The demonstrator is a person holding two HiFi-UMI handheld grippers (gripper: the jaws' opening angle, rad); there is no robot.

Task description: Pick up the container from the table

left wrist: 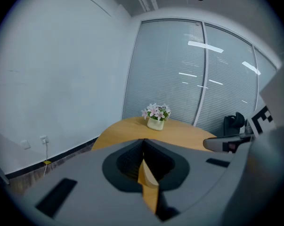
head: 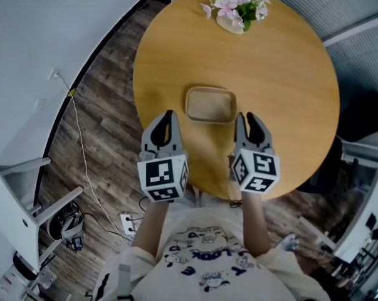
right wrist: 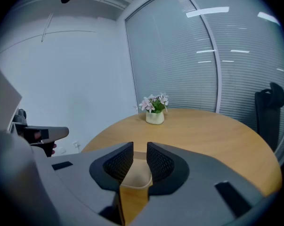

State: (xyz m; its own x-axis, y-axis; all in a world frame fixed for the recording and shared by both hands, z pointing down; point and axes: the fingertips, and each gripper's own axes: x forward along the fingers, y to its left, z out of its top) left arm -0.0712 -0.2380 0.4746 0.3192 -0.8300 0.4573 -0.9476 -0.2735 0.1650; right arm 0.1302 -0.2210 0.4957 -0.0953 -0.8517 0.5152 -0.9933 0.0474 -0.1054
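A shallow tan container (head: 210, 104) with rounded corners lies on the round wooden table (head: 283, 74), near its front edge. My left gripper (head: 170, 115) hovers just left of the container's near corner, its jaws closed tip to tip with nothing between them (left wrist: 142, 142). To the container's right my right gripper (head: 246, 116) stands with a narrow gap between the jaws. In the right gripper view (right wrist: 140, 147) the container's pale rim (right wrist: 137, 173) shows through that gap, below the jaws. Neither gripper touches the container.
A small pot of pink flowers (head: 236, 8) stands at the table's far side. Wood floor with a cable and a power strip (head: 127, 221) lies to the left, beside white furniture (head: 26, 193). A dark chair (right wrist: 270, 111) stands at the right, before a glass wall with blinds.
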